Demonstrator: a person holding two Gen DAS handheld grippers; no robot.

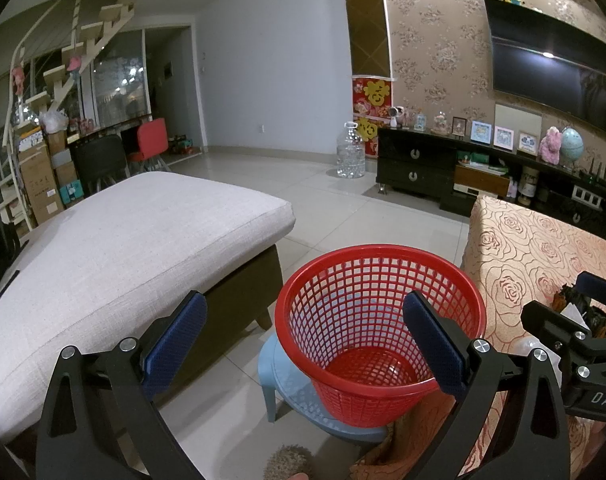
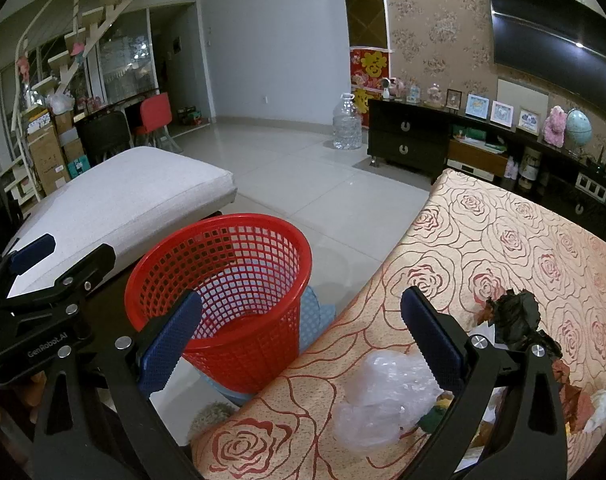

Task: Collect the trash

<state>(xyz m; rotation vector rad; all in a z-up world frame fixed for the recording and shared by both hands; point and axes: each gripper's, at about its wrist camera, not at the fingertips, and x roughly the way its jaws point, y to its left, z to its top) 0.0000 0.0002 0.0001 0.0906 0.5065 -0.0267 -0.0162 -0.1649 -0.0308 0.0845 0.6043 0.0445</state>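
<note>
A red mesh basket (image 1: 379, 320) stands on a light blue stool (image 1: 287, 396); it looks empty and also shows in the right wrist view (image 2: 231, 292). My left gripper (image 1: 303, 340) is open and empty, held just before the basket. My right gripper (image 2: 299, 336) is open and empty above the edge of a table with a rose-patterned cloth (image 2: 503, 248). On the cloth lie a crumpled clear plastic bag (image 2: 383, 396), a black crumpled wrapper (image 2: 515, 316) and more scraps (image 2: 583, 404) at the right edge. The right gripper (image 1: 571, 320) shows in the left wrist view over the trash.
A grey cushioned sofa seat (image 1: 115, 256) is left of the basket. A dark TV cabinet (image 1: 419, 164) with frames and toys runs along the far wall, with a large water bottle (image 1: 350, 152) beside it. Tiled floor (image 1: 343, 200) lies between.
</note>
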